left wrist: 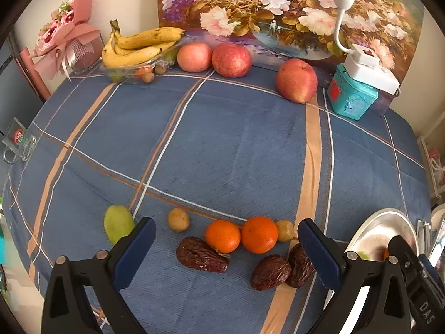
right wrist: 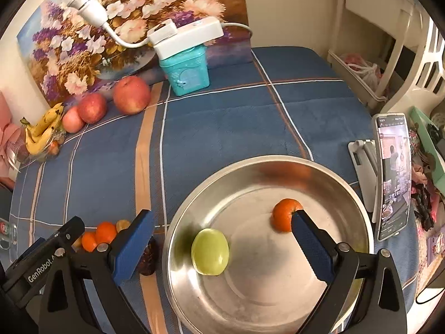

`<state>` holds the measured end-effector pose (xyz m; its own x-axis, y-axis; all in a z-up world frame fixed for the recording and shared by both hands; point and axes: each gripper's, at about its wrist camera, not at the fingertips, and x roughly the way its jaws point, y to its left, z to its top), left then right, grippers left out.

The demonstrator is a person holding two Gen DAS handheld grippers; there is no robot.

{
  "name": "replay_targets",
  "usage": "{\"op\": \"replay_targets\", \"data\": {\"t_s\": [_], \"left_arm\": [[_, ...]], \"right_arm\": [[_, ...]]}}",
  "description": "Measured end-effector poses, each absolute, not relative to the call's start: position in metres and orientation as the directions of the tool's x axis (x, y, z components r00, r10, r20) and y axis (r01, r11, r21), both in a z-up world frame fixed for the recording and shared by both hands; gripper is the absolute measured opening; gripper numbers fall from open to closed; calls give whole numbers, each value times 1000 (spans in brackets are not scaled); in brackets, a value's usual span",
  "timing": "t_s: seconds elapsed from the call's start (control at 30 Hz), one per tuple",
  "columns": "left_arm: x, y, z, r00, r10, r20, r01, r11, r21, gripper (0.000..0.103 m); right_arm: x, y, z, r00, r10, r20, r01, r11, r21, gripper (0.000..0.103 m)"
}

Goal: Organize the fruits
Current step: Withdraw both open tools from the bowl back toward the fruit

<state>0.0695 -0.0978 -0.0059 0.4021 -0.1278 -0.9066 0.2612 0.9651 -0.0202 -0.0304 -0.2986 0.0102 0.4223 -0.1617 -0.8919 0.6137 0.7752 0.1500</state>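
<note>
Both grippers, left gripper (left wrist: 226, 246) and right gripper (right wrist: 222, 240), have black frames, blue pads (silver pivot screws).

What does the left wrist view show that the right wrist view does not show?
Only the left wrist view shows the three dates and the green fruit on the cloth, between and beside the open left tongs. Only the right wrist view shows the inside of the metal bowl, with a green fruit and one orange, under the open right tongs, and a phone. Both show the apples, bananas and teal box.
</note>
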Motion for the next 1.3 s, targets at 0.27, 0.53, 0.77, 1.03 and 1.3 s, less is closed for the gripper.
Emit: {"op": "replay_targets", "data": {"t_s": [0.27,0.53,0.77,1.03,1.3], "left_arm": [[73,-75,-1,413,-145,-899,254,966,-39,103],[87,-42,11,475,-119,-872,225,974,-10,103],[102,-15,16,481,-156,-863,203,977,-63,103],[113,-9,8,366,-275,-889,255,948,-189,103],[116,-13,-5,320,-313,-894,274,934,-229,103]], "right_arm": [[-26,-282,17,473,-139,-870,587,786,194,99],[-9,-250,25,507,-101,-856,497,846,194,99],[10,-223,16,501,-29,-865,424,880,215,99],[19,-208,7,484,-9,-875,405,889,215,99],[22,-206,-3,464,16,-886,403,887,227,98]]}}
